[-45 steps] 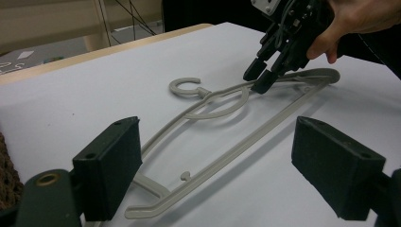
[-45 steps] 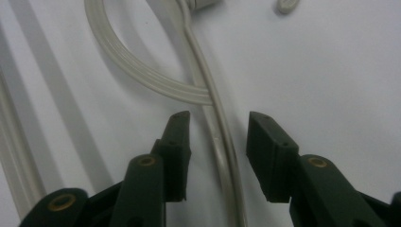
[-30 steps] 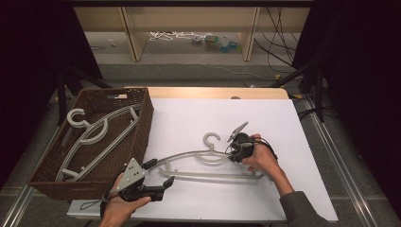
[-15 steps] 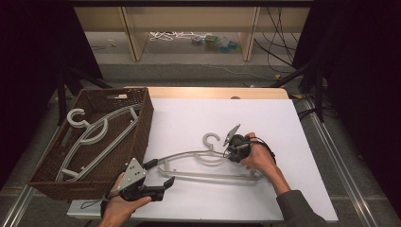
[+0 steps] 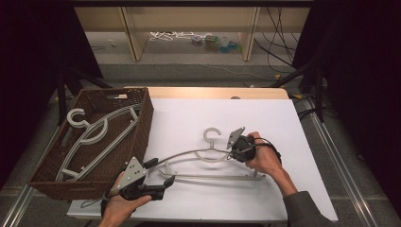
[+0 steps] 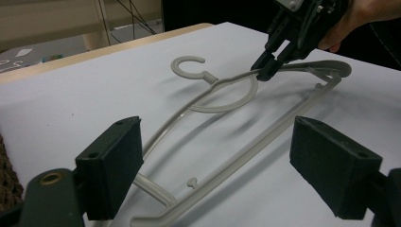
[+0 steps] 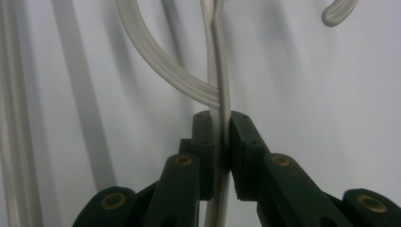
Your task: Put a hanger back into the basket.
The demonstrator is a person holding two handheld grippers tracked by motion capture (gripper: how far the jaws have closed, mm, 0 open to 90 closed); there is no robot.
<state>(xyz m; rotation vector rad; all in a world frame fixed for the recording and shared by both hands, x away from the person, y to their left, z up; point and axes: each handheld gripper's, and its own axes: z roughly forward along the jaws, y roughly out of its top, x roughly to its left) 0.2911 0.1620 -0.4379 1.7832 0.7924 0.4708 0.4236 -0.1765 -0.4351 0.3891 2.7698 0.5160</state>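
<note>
Midway along the worktop's (image 5: 283, 118) near half, the right tool (image 5: 236, 150) is pinched onto the upper arm of a pale plastic hanger (image 5: 208, 163), close beside the neck under its hook; the right gripper view shows both pads (image 7: 204, 142) pressed flat against the thin rail. At the near left corner the left tool (image 5: 161, 176) stands spread wide, one jaw to either side of the hanger's left end, gripping nothing. The hanger lies on the white sheet with its hook pointing toward the far edge and its straight bar toward the near edge.

A wicker basket (image 5: 142, 118) against the worktop's left edge already holds several like hangers (image 5: 94, 139), so the step in hand looks to be carrying this one there. To do it well, the left tool should probably close squarely on the hanger's left end before any lift, so the long, springy frame is borne at two points and does not twist in the right tool's narrow grip. Both ends should rise together and level, high enough for the bar to pass over the basket's right wall rather than catch on it.

Room is generous: the white sheet is bare toward the far and right edges, while the basket wall stands near the left tool, leaving little slack on that side.
</note>
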